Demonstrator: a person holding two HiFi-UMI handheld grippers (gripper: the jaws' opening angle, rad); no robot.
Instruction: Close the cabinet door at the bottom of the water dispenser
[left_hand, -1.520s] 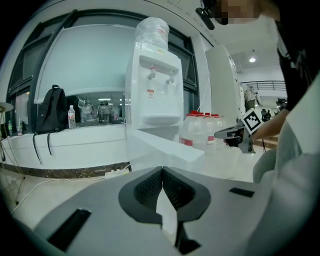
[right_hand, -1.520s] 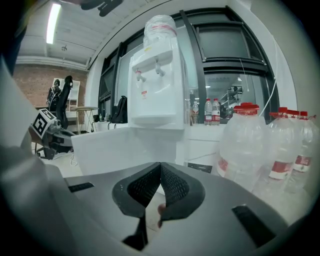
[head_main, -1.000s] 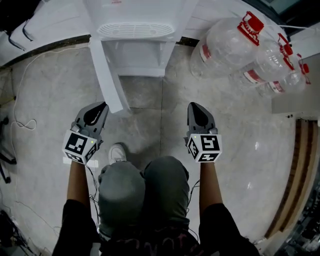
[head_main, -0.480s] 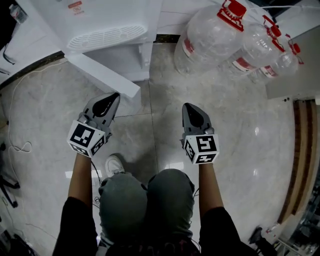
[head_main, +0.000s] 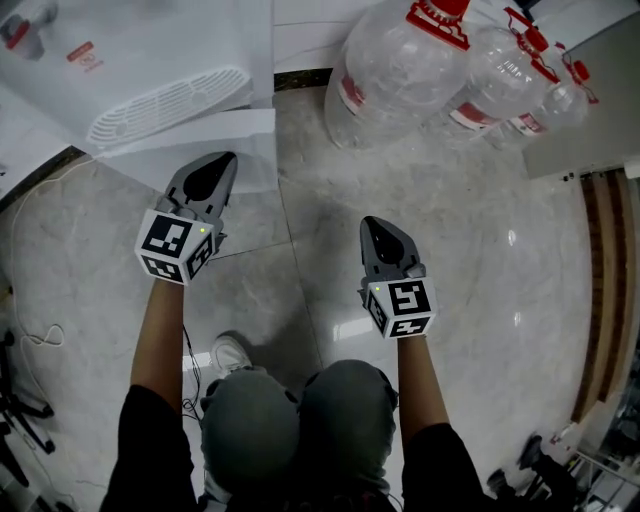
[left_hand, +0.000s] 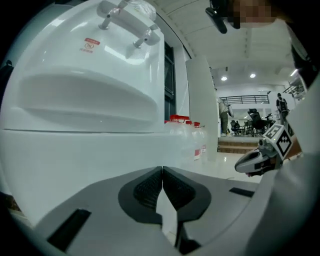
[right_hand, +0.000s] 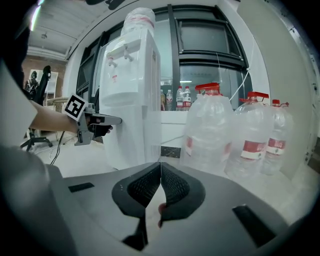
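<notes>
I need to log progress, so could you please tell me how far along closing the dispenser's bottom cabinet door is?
Done: the cabinet door looks swung in against the water dispenser, shut or nearly so. In hand: the left gripper, jaws shut on nothing, has its tip at the door. Left: perhaps a final press to seat it. The right gripper, also shut, hangs clear.

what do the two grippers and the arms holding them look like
Both the left gripper and right gripper are grey tapering shells with a black oval inset on top and black ribbed pads. Each carries a white cube printed with black square markers and a small green light. The person wears dark short sleeves.
</notes>
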